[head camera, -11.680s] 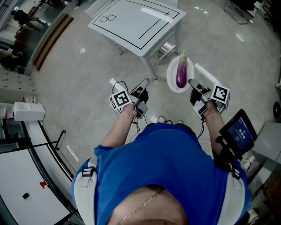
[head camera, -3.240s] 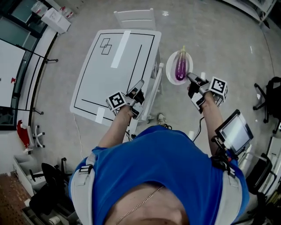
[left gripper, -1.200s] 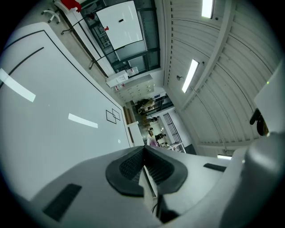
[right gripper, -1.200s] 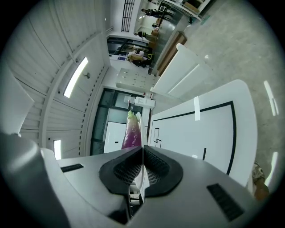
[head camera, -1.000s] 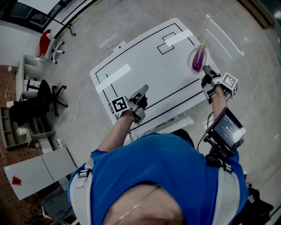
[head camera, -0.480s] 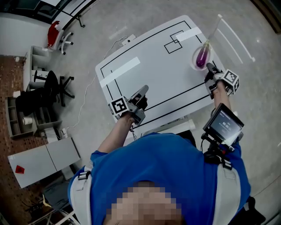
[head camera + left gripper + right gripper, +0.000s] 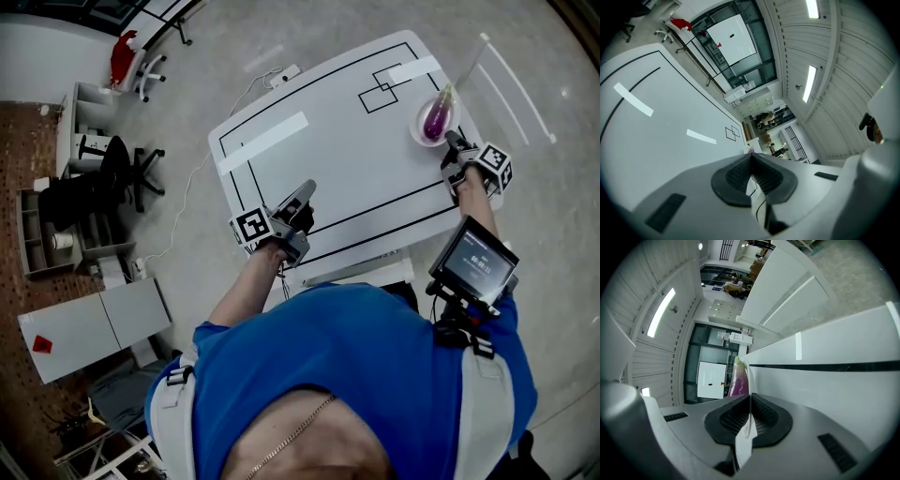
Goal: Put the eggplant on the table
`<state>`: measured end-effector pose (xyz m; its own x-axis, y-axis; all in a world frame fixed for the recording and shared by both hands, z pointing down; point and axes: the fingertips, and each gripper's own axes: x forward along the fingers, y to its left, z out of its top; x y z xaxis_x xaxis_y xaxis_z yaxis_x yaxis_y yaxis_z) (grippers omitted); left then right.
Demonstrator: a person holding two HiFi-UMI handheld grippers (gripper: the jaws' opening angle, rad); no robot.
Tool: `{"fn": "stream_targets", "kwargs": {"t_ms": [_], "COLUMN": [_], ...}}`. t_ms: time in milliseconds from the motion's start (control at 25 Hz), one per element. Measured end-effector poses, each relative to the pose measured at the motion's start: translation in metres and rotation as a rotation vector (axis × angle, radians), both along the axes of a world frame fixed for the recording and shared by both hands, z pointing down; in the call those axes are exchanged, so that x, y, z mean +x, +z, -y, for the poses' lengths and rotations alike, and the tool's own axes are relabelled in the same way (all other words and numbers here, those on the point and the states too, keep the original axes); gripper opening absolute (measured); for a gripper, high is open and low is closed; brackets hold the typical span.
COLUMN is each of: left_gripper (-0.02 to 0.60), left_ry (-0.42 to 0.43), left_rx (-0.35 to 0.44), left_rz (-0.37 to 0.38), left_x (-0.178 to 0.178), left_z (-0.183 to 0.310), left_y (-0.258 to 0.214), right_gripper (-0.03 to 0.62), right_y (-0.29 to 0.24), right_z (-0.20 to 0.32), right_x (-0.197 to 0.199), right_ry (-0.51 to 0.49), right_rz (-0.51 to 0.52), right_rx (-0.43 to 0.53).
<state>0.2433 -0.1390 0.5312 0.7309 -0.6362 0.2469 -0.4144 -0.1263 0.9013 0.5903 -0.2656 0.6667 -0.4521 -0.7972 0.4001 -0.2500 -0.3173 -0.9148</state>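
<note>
eggplant (image 7: pixel 435 120) on plate (image 7: pixel 418 129), right tongs (image 7: pixel 451 141) gripping rim

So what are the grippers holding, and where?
The right gripper pinches the white plate by its rim; the eggplant lies on it. The left gripper holds nothing.

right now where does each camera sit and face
Head view: on the person's head, looking steeply down at the white table; blue shirt, arms, left tongs, right tongs show.
Left gripper view: on the left tongs, facing across the table; shut jaws show.
Right gripper view: on the right tongs; jaws clamp the plate rim, eggplant beyond.
Shared: head and right views show the eggplant.
</note>
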Motion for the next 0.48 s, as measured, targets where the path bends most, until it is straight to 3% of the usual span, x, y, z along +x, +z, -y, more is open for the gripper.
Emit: {"fn": "stream_targets", "kwargs": {"t_ms": [160,480], "left_gripper": [0.008,0.009], "left_ry": [-0.029,-0.052], "left_rx": [-0.012,-0.023], "left_rz": [-0.039,-0.045], "left_x": [0.001,-0.001], "left_z": [-0.006,-0.013], "left_y": [-0.008,-0.011], "right_gripper": [0.014,0.014], "right_y": [0.007,0.012], "right_z": [0.000,-0.002], "right_x": [0.000,-0.003], "right_ry": [-0.006,-0.026], "right_rz": [-0.009,-0.037], "right_rx": [-0.020,-0.039]}}
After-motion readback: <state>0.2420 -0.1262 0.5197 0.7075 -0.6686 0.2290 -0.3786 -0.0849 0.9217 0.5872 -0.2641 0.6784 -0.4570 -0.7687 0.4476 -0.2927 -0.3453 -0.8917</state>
